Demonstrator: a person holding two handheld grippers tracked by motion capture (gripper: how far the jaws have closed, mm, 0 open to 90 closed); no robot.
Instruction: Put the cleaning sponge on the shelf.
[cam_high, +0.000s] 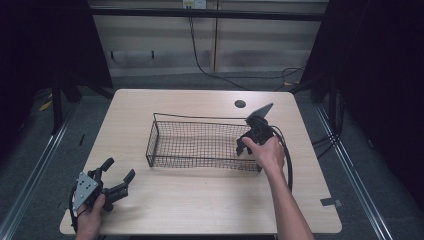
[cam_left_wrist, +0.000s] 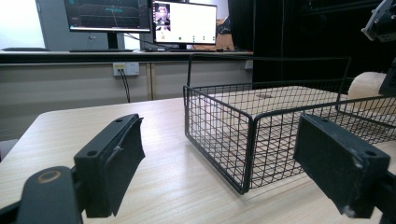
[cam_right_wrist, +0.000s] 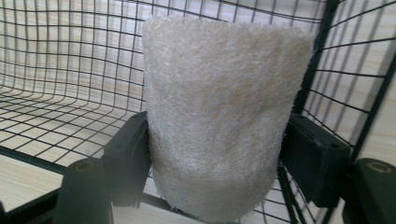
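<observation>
At a pale wooden table (cam_high: 200, 210), a black wire mesh basket (cam_high: 200, 142) sits near the middle, long side facing me. My right gripper (cam_high: 251, 137) reaches over the basket's right end, its jaws pinched on a cream, fuzzy loofah-like scrubbing pad (cam_right_wrist: 219, 116). In the right gripper view the pad stands upright between the two black pads, bowed into a curve by the squeeze, with the basket's mesh floor and corner post just behind it; whether its lower edge touches the mesh I cannot tell. My left gripper (cam_high: 114, 177) rests near the table's front left corner, well apart from the basket, jaws spread wide with nothing between them.

The pad looks light and soft, fibrous enough not to slip, and it gives rather than breaks, so I judge a gentle pinch across its lower middle, where I have it, is the right hold; gripping nearer an edge would likely let it flop or fold. Its rough nap could snag on the wire as I let go.
</observation>
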